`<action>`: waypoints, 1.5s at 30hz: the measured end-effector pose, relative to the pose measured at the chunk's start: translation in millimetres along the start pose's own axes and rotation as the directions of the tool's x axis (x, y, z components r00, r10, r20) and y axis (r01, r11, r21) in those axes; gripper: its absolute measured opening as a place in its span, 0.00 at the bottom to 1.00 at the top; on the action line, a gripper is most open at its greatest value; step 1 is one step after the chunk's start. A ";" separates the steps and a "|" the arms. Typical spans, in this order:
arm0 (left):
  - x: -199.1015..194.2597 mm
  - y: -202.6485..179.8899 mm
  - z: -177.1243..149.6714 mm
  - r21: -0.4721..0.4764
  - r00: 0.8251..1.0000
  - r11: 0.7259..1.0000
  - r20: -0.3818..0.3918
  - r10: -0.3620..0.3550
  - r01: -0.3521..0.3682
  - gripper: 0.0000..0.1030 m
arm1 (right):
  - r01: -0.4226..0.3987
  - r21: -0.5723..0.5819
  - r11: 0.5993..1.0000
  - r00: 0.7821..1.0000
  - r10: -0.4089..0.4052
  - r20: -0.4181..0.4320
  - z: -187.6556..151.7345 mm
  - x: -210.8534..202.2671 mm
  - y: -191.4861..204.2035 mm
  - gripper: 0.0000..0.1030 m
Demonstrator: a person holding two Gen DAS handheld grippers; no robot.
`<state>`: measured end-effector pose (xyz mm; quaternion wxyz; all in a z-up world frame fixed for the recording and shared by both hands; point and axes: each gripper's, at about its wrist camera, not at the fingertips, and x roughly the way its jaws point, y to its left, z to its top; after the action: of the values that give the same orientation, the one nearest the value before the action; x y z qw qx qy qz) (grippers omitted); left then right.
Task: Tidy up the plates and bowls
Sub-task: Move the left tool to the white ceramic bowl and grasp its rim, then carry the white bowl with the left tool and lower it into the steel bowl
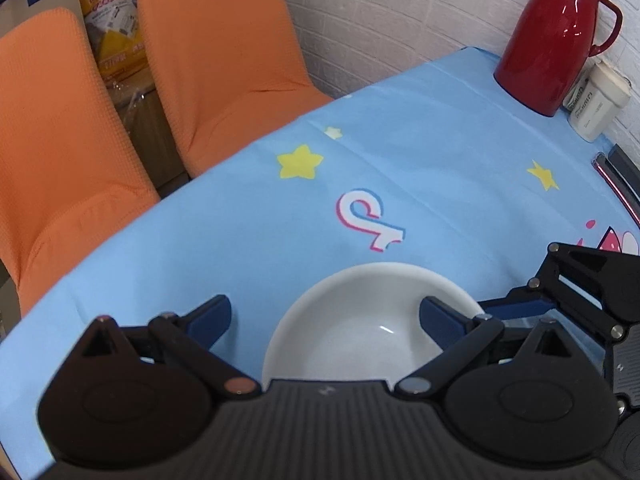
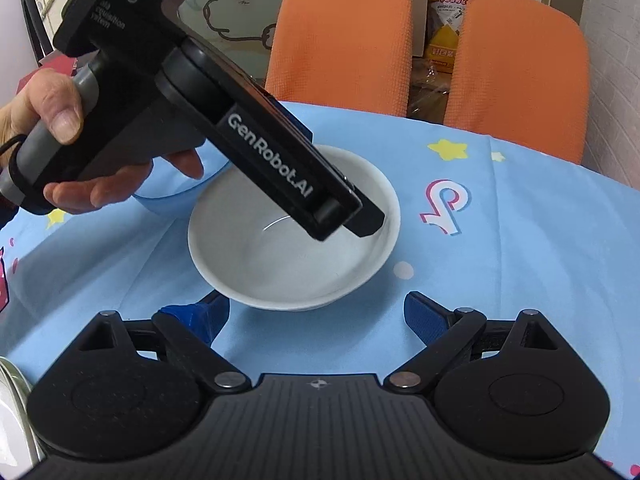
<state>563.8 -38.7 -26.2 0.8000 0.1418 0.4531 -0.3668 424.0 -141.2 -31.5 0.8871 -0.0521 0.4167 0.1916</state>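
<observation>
A white bowl (image 1: 360, 320) sits on the blue tablecloth (image 1: 400, 152). My left gripper (image 1: 325, 314) is open just above it, one finger outside the left rim, the other over the bowl's inside. In the right wrist view the bowl (image 2: 280, 264) lies in the middle with the left gripper's black body (image 2: 256, 148) reaching over it from the upper left. My right gripper (image 2: 316, 314) is open and empty, just short of the bowl's near rim. A blue bowl's rim (image 2: 176, 196) shows under the hand.
Two orange chairs (image 1: 216, 60) stand beyond the table edge. A red jug (image 1: 556, 36) and a white box (image 1: 596, 100) stand at the far right by the brick wall. Chopsticks (image 1: 616, 188) lie at the right edge. A glass rim (image 2: 12, 400) shows at lower left.
</observation>
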 end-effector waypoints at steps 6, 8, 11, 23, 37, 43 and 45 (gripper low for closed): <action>1.9 -9.6 -6.4 0.049 0.999 0.998 0.019 0.030 -0.031 0.97 | 0.014 -0.067 0.998 0.999 -0.017 -0.047 6.8 9.7 12.2 0.79; 2.3 -9.9 -6.9 0.043 1.000 0.999 0.013 0.025 -0.026 0.97 | 0.027 -0.094 0.995 0.997 -0.034 -0.068 8.7 11.8 15.9 0.79; 3.7 -10.0 -8.5 0.029 0.999 0.999 0.020 0.028 -0.029 0.91 | 0.019 -0.146 0.989 0.998 -0.027 -0.053 7.3 11.3 20.2 0.77; -32.0 -36.2 -6.6 -0.015 0.996 1.000 0.085 0.022 -0.021 0.57 | 0.097 -0.210 0.973 0.991 -0.075 0.112 2.9 -26.8 18.8 0.75; -112.7 -181.9 -73.3 0.027 0.989 1.000 0.147 -0.019 0.015 0.58 | 0.169 -0.215 0.962 0.983 -0.147 0.112 -73.8 -155.2 57.9 0.75; -101.7 -220.8 -119.2 0.022 0.994 0.999 0.103 -0.027 0.025 0.59 | 0.143 -0.171 0.975 0.989 -0.133 0.070 -122.5 -169.1 72.0 0.75; -95.5 -227.3 -127.8 0.022 0.997 1.000 0.082 -0.015 0.014 0.59 | 0.122 -0.143 0.982 0.992 -0.115 0.054 -134.5 -166.1 71.7 0.75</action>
<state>291.2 -80.4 6.8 0.8136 0.1320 0.4171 -0.3830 203.5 -158.3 12.4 0.8999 -0.1371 0.3776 0.1696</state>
